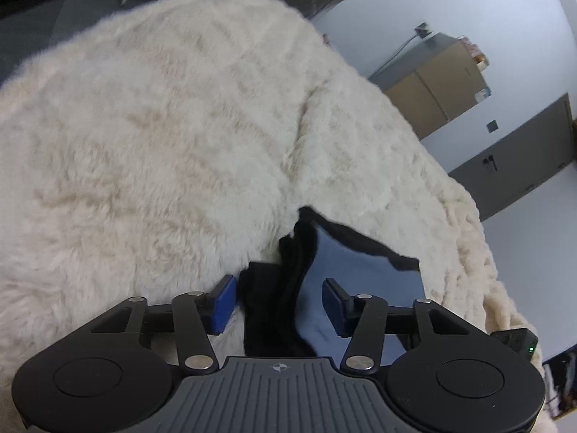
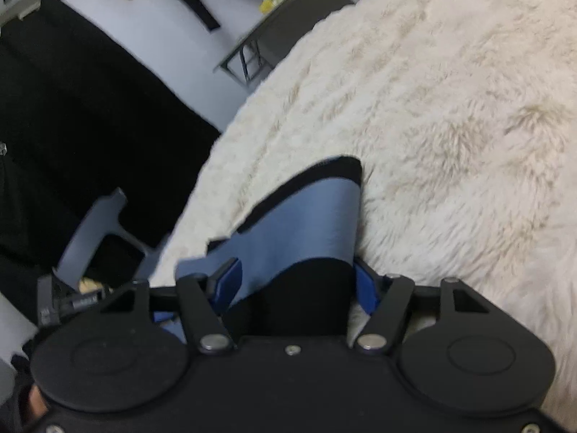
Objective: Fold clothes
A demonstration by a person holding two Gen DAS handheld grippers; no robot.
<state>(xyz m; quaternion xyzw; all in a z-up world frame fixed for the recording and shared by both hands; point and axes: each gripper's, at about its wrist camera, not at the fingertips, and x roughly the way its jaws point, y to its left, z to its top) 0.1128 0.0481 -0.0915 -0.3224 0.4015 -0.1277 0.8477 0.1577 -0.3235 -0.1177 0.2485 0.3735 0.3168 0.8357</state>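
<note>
The left tongs [image 1: 280, 305] stand with their blue-padded fingers [image 1: 223, 303] wide apart, touching nothing; a blue and black garment [image 1: 360, 281] lies in the gap between them, its black folded edge just beside the left finger and the blue cloth reaching toward the right one. The right tongs [image 2: 294, 285] are spread too, and the same garment [image 2: 306, 223] rises between their blue pads [image 2: 230, 281]; the cloth fills the gap, but whether the pads press it cannot be told from this view. The blue panel stands up from the right tongs with a black band along its top edge and a black part low by the tool's body. All round it spreads a cream fluffy blanket [image 1: 162, 137], on which the garment rests near the blanket's edge. Beyond the blanket, the left view shows a pale wall with a brown cabinet [image 1: 436, 83] and a grey door [image 1: 519, 158]; the right view shows a grey metal-legged table [image 2: 274, 32] well apart, and a dark area at left
</note>
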